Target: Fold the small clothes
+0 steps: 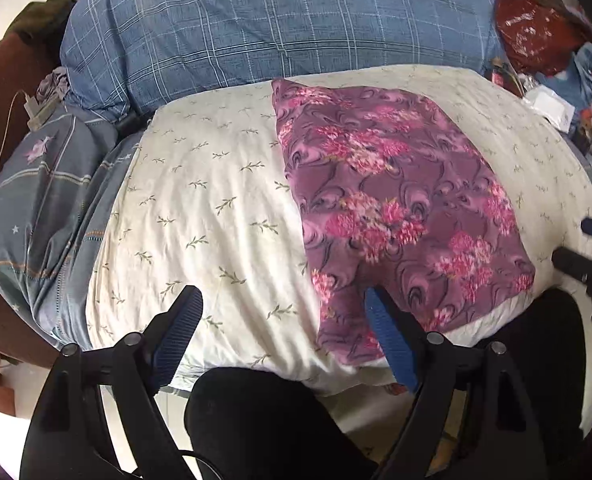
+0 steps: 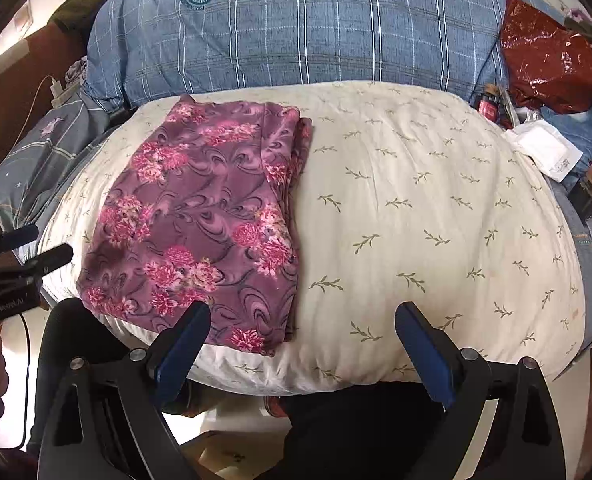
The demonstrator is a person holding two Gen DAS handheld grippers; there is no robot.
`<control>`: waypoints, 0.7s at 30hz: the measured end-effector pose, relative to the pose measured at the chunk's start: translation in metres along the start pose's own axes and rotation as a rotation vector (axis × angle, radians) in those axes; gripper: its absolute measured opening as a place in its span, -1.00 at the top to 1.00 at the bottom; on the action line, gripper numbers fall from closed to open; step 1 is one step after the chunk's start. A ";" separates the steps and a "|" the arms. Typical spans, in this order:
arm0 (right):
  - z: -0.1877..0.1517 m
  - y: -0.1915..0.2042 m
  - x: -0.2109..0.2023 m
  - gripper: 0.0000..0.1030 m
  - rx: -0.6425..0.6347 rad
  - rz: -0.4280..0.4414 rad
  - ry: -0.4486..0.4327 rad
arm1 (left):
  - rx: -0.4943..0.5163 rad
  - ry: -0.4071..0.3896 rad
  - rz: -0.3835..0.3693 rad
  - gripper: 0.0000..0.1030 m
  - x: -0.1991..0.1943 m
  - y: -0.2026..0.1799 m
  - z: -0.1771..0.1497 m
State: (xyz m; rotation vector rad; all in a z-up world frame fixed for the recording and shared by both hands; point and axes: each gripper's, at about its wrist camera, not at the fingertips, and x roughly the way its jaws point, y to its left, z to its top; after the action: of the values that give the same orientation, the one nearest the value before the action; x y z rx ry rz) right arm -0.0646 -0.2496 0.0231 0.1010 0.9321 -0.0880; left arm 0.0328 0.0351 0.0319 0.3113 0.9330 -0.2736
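Purple floral garment, folded, lies on cream pillow | soft, light, limp, layers may slip | I'd pinch its stacked near edge | left claw, right claw: both apart, empty.

The folded cloth is purple with dark swirls and pink flower clusters. The cushion under it is cream with small green sprigs. The quilt behind is denim blue, crossed by white checks, with a navy and white round crest. The pillow is grey-blue with stars and a pink flower. The plastic bag is glossy red. The tongs are black with blue pads.
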 end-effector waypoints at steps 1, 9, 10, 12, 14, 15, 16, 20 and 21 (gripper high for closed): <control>0.001 0.002 -0.002 -0.84 -0.010 0.002 -0.008 | 0.011 0.003 0.005 -0.65 -0.001 -0.001 -0.003; 0.003 0.026 -0.009 -0.91 -0.095 -0.001 -0.037 | -0.047 -0.048 -0.040 -0.65 -0.013 0.009 -0.024; 0.002 0.029 -0.009 -0.94 -0.104 -0.004 -0.036 | -0.044 -0.052 -0.028 -0.65 -0.015 0.009 -0.026; 0.001 0.033 -0.010 -0.97 -0.122 -0.012 -0.031 | -0.037 -0.056 -0.009 -0.65 -0.019 0.010 -0.027; 0.001 0.035 -0.010 -0.99 -0.127 -0.013 -0.027 | -0.042 -0.050 -0.030 -0.65 -0.021 0.012 -0.027; 0.001 0.035 -0.011 -0.99 -0.127 -0.011 -0.025 | -0.052 -0.039 -0.046 -0.65 -0.021 0.013 -0.027; 0.001 0.035 -0.011 -0.99 -0.127 -0.011 -0.025 | -0.067 -0.023 -0.053 -0.65 -0.020 0.014 -0.027; 0.001 0.037 -0.017 -0.99 -0.139 -0.014 -0.032 | -0.073 -0.026 -0.040 -0.65 -0.023 0.011 -0.029; 0.001 0.038 -0.019 -0.99 -0.143 -0.016 -0.035 | -0.061 -0.026 -0.040 -0.65 -0.024 0.009 -0.029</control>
State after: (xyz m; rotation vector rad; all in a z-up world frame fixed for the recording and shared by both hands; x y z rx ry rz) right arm -0.0707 -0.2119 0.0405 -0.0400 0.9016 -0.0380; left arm 0.0008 0.0570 0.0364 0.2328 0.9213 -0.2853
